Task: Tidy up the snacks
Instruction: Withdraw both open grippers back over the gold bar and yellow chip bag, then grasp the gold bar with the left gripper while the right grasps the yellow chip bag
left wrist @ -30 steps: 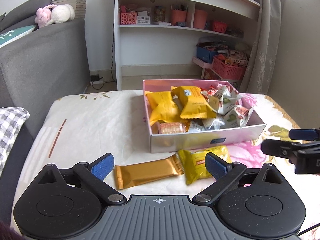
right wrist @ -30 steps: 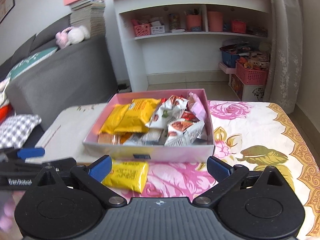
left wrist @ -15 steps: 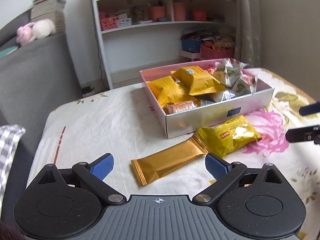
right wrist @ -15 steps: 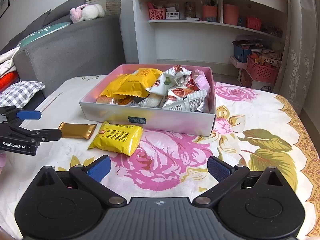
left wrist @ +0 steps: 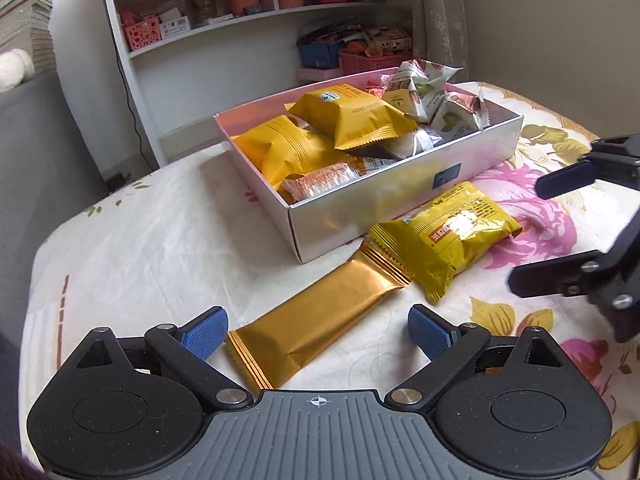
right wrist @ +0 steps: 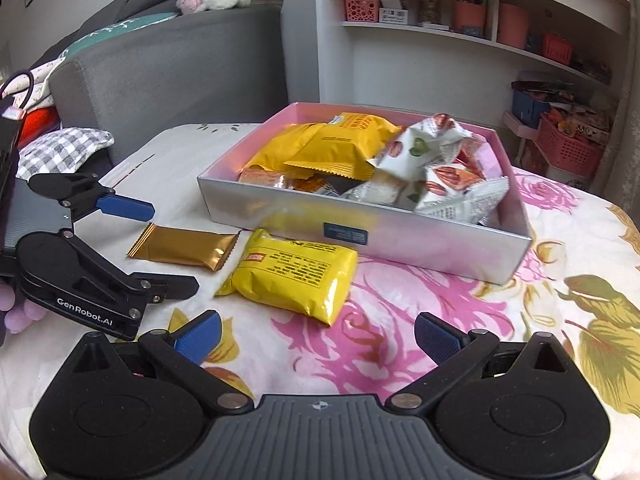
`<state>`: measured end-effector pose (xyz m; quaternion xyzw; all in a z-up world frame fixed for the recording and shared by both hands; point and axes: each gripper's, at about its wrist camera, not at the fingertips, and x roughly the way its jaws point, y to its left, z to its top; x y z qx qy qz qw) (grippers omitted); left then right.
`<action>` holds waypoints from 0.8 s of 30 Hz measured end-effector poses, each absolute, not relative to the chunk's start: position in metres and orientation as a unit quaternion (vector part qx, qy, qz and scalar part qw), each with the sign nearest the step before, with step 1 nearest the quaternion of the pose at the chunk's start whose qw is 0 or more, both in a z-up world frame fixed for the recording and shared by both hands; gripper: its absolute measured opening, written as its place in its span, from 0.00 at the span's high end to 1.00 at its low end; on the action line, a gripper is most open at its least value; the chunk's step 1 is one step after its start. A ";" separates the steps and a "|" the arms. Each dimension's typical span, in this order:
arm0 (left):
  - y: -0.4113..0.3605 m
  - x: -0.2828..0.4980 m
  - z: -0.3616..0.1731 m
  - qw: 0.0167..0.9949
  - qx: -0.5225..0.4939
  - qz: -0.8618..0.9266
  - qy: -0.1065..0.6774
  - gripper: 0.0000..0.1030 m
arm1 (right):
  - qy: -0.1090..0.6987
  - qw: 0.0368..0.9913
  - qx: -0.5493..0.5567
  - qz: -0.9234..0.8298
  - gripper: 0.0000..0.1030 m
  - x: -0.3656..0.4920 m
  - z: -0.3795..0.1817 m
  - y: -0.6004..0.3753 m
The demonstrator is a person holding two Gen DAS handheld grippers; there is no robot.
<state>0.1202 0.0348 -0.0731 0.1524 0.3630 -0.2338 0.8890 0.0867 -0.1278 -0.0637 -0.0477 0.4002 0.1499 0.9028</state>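
From the left wrist view, the left gripper [left wrist: 318, 330] hangs low over the surface [left wrist: 160, 248] with its jaws spread wide and empty, the near end of the gold bar wrapper [left wrist: 320, 324] lying between them, flat on the cloth. The bar's far end touches the yellow snack packet [left wrist: 444, 240], which rests just in front of the silver box [left wrist: 360, 216] already heaped with snacks. The likely trouble here is that the slick, thin foil may slide or buckle if the jaws meet on its crimped end alone, and a skewed closing could snag the soft cloth or nudge the packet beside it. The right gripper [left wrist: 560, 232] comes in from the right edge, jaws apart, near that packet; two tools working so near each other could collide. From the right wrist view, the right gripper [right wrist: 316, 336] has its jaws spread and holds nothing, with the yellow snack packet [right wrist: 296, 274] just ahead; being puffy, it might squirt out of a shallow pinch. The left gripper [right wrist: 132, 244] sits at left around the gold bar wrapper [right wrist: 184, 246]. The surface [right wrist: 440, 320] wears a cream cloth with pink roses; behind stand a grey sofa [right wrist: 172, 68] and a white shelf unit [right wrist: 440, 40] with small baskets and pots.
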 end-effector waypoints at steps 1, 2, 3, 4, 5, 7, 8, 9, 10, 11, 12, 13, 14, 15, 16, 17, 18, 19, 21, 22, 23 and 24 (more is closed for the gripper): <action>0.036 0.119 -0.073 0.888 0.150 -0.238 0.363 0.08 | 0.400 0.903 -0.050 0.151 0.07 0.089 -0.065 -0.125; 0.038 0.118 -0.073 0.888 0.148 -0.242 0.363 0.10 | 0.400 0.903 -0.051 0.151 0.07 0.092 -0.066 -0.123; 0.039 0.117 -0.073 0.887 0.144 -0.245 0.365 0.13 | 0.400 0.902 -0.052 0.152 0.07 0.095 -0.068 -0.120; 0.041 0.118 -0.072 0.885 0.140 -0.248 0.368 0.19 | 0.401 0.902 -0.053 0.152 0.07 0.097 -0.069 -0.119; 0.042 0.118 -0.071 0.885 0.136 -0.249 0.370 0.23 | 0.403 0.901 -0.053 0.152 0.07 0.100 -0.070 -0.117; 0.043 0.117 -0.069 0.887 0.135 -0.243 0.370 0.35 | 0.406 0.900 -0.050 0.152 0.07 0.105 -0.072 -0.114; 0.043 0.117 -0.069 0.887 0.134 -0.242 0.369 0.37 | 0.406 0.900 -0.048 0.153 0.07 0.107 -0.072 -0.113; 0.044 0.117 -0.068 0.887 0.134 -0.242 0.369 0.40 | 0.406 0.900 -0.047 0.152 0.07 0.109 -0.072 -0.112; 0.043 0.116 -0.068 0.887 0.134 -0.243 0.369 0.42 | 0.405 0.901 -0.045 0.151 0.07 0.110 -0.073 -0.111; 0.043 0.116 -0.068 0.887 0.135 -0.245 0.368 0.44 | 0.404 0.901 -0.043 0.151 0.07 0.112 -0.073 -0.110; 0.042 0.117 -0.068 0.886 0.135 -0.246 0.369 0.47 | 0.404 0.901 -0.042 0.151 0.07 0.114 -0.073 -0.109; 0.042 0.117 -0.067 0.885 0.135 -0.248 0.370 0.51 | 0.405 0.901 -0.042 0.151 0.07 0.115 -0.074 -0.108; 0.040 0.117 -0.067 0.884 0.135 -0.250 0.372 0.52 | 0.406 0.900 -0.042 0.152 0.07 0.116 -0.075 -0.107; 0.040 0.116 -0.066 0.883 0.137 -0.251 0.373 0.55 | 0.408 0.900 -0.041 0.151 0.08 0.118 -0.076 -0.105; 0.038 0.115 -0.066 0.881 0.141 -0.254 0.373 0.56 | 0.408 0.899 -0.040 0.150 0.08 0.119 -0.077 -0.105; 0.037 0.114 -0.065 0.880 0.143 -0.256 0.374 0.56 | 0.406 0.901 -0.041 0.150 0.09 0.119 -0.078 -0.104; 0.036 0.113 -0.065 0.878 0.145 -0.260 0.374 0.56 | 0.404 0.901 -0.042 0.153 0.14 0.119 -0.078 -0.104; 0.036 0.111 -0.065 0.877 0.147 -0.263 0.375 0.56 | 0.401 0.901 -0.044 0.159 0.19 0.118 -0.077 -0.104; 0.035 0.108 -0.065 0.875 0.149 -0.268 0.375 0.56 | 0.396 0.902 -0.048 0.163 0.31 0.118 -0.074 -0.107; 0.035 0.106 -0.065 0.874 0.150 -0.270 0.376 0.56 | 0.398 0.902 -0.045 0.164 0.33 0.118 -0.074 -0.110; 0.036 0.105 -0.065 0.873 0.151 -0.272 0.376 0.56 | 0.399 0.901 -0.040 0.166 0.33 0.118 -0.073 -0.113; 0.036 0.103 -0.065 0.872 0.151 -0.275 0.376 0.56 | 0.400 0.900 -0.038 0.167 0.34 0.118 -0.072 -0.115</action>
